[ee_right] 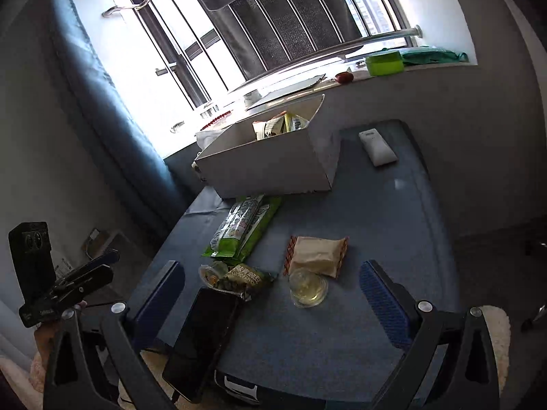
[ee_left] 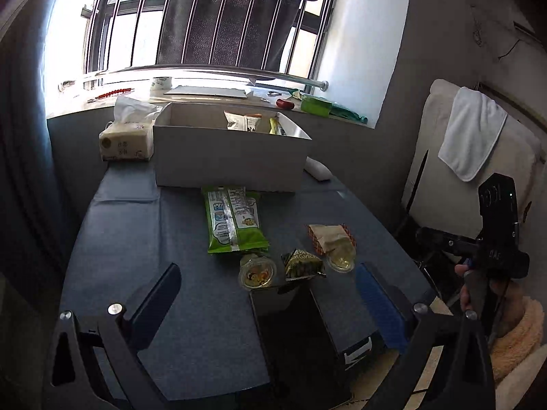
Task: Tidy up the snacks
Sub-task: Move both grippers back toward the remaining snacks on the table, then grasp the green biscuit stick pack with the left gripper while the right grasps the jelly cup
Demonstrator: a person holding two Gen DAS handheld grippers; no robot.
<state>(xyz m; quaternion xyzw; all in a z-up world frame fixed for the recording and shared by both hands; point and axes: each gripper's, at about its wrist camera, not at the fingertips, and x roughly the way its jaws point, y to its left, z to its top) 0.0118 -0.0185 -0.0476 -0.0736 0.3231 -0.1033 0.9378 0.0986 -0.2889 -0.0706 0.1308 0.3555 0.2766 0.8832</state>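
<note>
While both tools hang back over the near edge of the blue-grey cloth-covered table (ee_left: 119, 239), nothing is in their grip: your left gripper (ee_left: 270, 294) has its fingers spread wide and empty, and your right gripper (ee_right: 273, 294) is spread the same way.

The loose snacks lie in a cluster between you and the open white cardboard box (ee_left: 225, 157), which already holds a few packets standing at its far end. The long green crinkly snack bag (ee_left: 234, 223) lies with one end touching the box's front wall. Nearer you sit a small clear jelly cup with a printed foil lid (ee_left: 257, 275), a dark-green garlic-flavour pouch (ee_left: 301, 264), a second clear jelly cup with pale contents (ee_right: 308, 290) and a beige wrapped biscuit packet with red-orange edges (ee_right: 316, 254).

The risks, as I judge them, come from crowding. The pale cup touches the biscuit packet, and the printed cup is tucked against the pouch — closing on one could drag or tip its neighbour. The cups look rigid and slick, so a pinch off-centre may squirt them sideways. A black smartphone (ee_right: 201, 338) lies flat just beside the pouch, overhanging the table edge; a careless sweep could knock it off.
</note>
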